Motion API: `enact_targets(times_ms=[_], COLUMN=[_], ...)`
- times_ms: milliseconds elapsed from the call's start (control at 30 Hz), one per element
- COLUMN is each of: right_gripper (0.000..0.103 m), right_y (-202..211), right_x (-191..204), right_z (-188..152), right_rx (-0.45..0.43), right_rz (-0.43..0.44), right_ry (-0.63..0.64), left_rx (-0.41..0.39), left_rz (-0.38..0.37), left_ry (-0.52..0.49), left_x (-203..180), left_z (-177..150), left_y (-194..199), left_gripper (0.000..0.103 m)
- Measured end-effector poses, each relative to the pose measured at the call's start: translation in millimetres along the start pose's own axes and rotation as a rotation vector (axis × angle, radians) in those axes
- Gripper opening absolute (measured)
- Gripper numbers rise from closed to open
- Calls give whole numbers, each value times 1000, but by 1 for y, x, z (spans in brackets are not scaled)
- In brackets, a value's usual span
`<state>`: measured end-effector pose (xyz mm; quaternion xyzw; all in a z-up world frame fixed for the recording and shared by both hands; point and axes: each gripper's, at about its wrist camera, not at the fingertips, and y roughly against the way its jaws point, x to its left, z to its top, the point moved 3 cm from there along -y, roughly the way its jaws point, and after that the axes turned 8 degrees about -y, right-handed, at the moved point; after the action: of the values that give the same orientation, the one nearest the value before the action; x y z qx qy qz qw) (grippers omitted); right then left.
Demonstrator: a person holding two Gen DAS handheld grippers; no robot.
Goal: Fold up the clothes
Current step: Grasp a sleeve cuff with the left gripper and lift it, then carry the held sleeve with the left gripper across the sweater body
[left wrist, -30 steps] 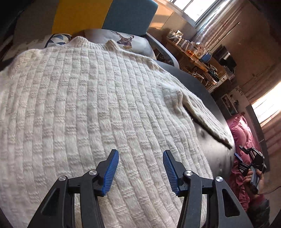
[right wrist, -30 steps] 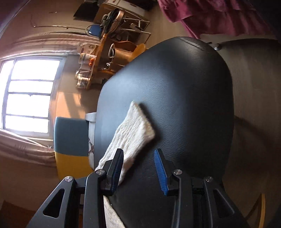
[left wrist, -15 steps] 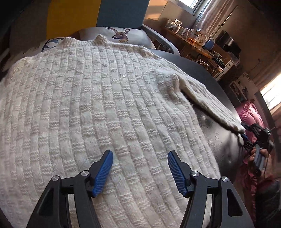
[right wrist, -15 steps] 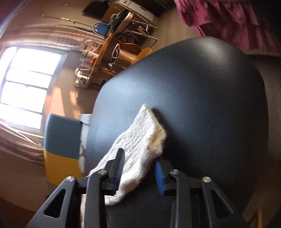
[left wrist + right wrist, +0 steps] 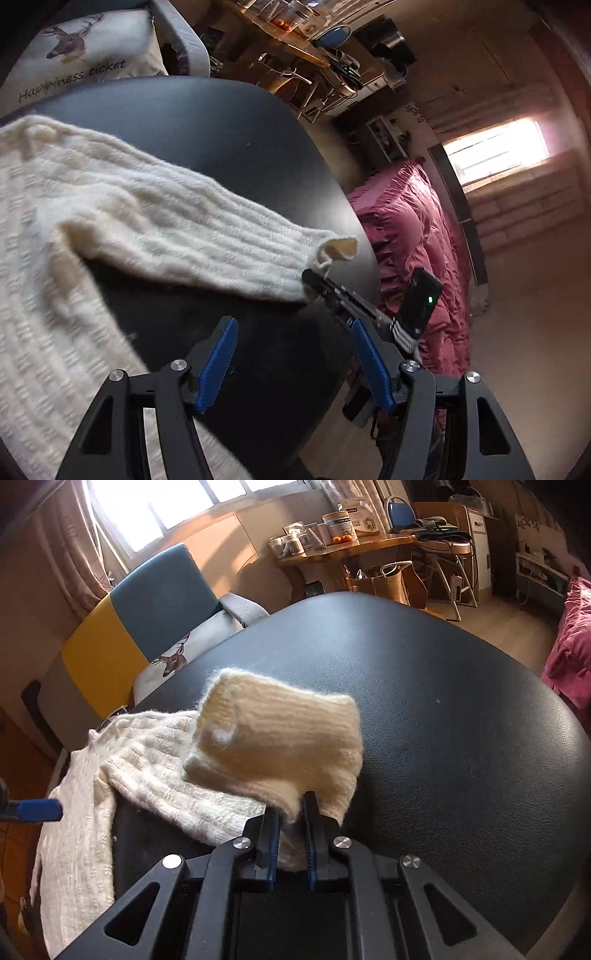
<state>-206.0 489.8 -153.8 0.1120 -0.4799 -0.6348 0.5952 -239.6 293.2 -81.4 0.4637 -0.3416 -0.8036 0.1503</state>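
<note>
A cream knitted sweater [image 5: 55,258] lies on a round black table [image 5: 221,122]. Its right sleeve [image 5: 207,236] stretches out toward the table's edge. In the right wrist view, my right gripper [image 5: 290,812] is shut on the sleeve cuff [image 5: 280,734], which is lifted and curled above the black table [image 5: 461,738]. The same right gripper [image 5: 317,282] shows in the left wrist view, holding the cuff end [image 5: 336,251]. My left gripper [image 5: 295,358] hovers open over bare tabletop near the sweater's hem, holding nothing. One blue left fingertip [image 5: 37,809] shows at the right wrist view's left edge.
A blue-and-yellow chair [image 5: 140,613] with a deer-print cushion [image 5: 85,55] stands behind the table. A cluttered wooden desk [image 5: 351,542] lies further back. A bed with a pink cover [image 5: 417,236] is beside the table's right edge.
My right gripper closed on the sleeve cuff and lifted it off the table. My left gripper swung right, from above the sweater's body to the sleeve side over bare table.
</note>
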Motion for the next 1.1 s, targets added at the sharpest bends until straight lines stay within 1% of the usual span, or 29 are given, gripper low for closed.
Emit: enact_targets(times_ms=[67, 133, 267, 300, 400, 500, 567, 600, 633, 667, 700, 733, 800, 867, 933, 967, 1000, 1033, 1067, 1100], right_gripper=[11, 11, 11, 11, 12, 15, 15, 15, 15, 18, 24, 26, 28, 32, 32, 36, 39, 49, 62, 69], right_y=[-1, 0, 0, 0, 0, 3, 4, 4, 6, 8, 12, 18, 30, 33, 32, 28, 24, 19, 16, 12], right_x=[-1, 1, 1, 1, -2, -4, -5, -6, -7, -9, -10, -12, -19, -28, -37, -39, -36, -32, -27, -21], right_z=[0, 0, -1, 0, -1, -3, -4, -4, -4, -4, -4, -4, -3, -3, -8, -11, -13, -16, -17, -17], right_rx=[7, 11, 17, 18, 11, 1, -6, -9, -15, -23, -30, -42, -66, -23, 11, 36, 60, 83, 88, 93], right_rz=[0, -1, 8, 13, 39, 64, 74, 79, 80, 80, 93, 104, 162, 324, 545, 654, 725, 791, 831, 868], right_ry=[15, 32, 43, 43, 30, 11, 2, -2, -9, -16, -32, -57, -140, -304, -494, -588, -649, -706, -743, -781], left_rx=[21, 25, 59, 69, 110, 164, 176, 182, 189, 186, 175, 162, 117, 42, -48, -94, -136, -175, -208, -234], left_rz=[10, 24, -6, 3, 71, 133, 172, 192, 211, 223, 229, 230, 247, 230, 214, 209, 214, 230, 240, 250], left_ry=[-5, -35, -96, -124, -227, -277, -300, -311, -320, -321, -320, -328, -357, -336, -300, -282, -272, -270, -266, -262], left_x=[-8, -12, -25, -29, -41, -44, -42, -42, -41, -41, -41, -42, -47, -49, -47, -46, -44, -43, -40, -37], left_z=[19, 32, 43, 44, 47, 47, 46, 46, 46, 46, 47, 48, 53, 68, 89, 100, 109, 117, 124, 128], left_y=[-25, -42, -65, -70, -90, -112, -123, -129, -133, -134, -132, -129, -114, -85, -45, -24, -3, 18, 39, 58], left_gripper=[65, 65, 66, 67, 68, 70, 69, 57, 16, 7, 7, 7, 7, 7, 7, 7, 7, 7, 7, 7])
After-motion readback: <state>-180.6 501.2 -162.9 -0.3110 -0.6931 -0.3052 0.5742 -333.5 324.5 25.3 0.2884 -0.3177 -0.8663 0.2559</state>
